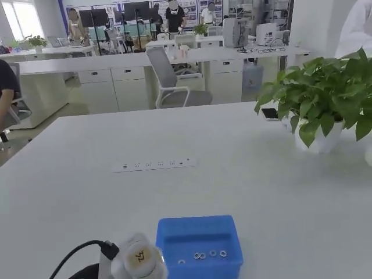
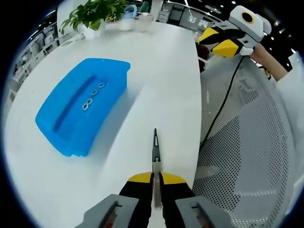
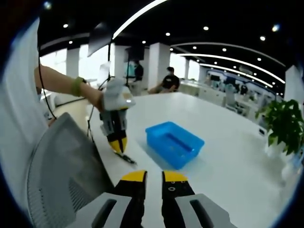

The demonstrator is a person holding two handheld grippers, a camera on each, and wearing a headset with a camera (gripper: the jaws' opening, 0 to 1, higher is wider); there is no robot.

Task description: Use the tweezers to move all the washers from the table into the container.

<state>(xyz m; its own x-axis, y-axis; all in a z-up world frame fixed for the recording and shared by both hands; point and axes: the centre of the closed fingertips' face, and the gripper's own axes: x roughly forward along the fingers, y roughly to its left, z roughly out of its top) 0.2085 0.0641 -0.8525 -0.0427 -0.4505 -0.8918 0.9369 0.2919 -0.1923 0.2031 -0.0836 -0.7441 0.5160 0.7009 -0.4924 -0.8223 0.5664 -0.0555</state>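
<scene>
In the left gripper view, the left gripper is seen with its yellow-tipped jaws pressed together on the handle end of the tweezers. The tweezers are thin and dark, and their pointed tips are held above the white tabletop. In the right gripper view, the jaws of the right gripper are kept with only a narrow gap, and nothing is held between them. Below this gripper the grey mesh back of a chair is seen, beside the tabletop edge.

A little farther on the tabletop, just beside the left gripper, the blue plastic container is placed. It is rectangular and has low walls. The washers are found inside it, on its floor: a few small silver rings lying flat in a short row, two of them touching each other. Their exact number cannot be told.

Beyond the container, a white power strip lies flat in the middle of the tabletop. Farther to the right, a green plant in a white pot is standing.
</scene>
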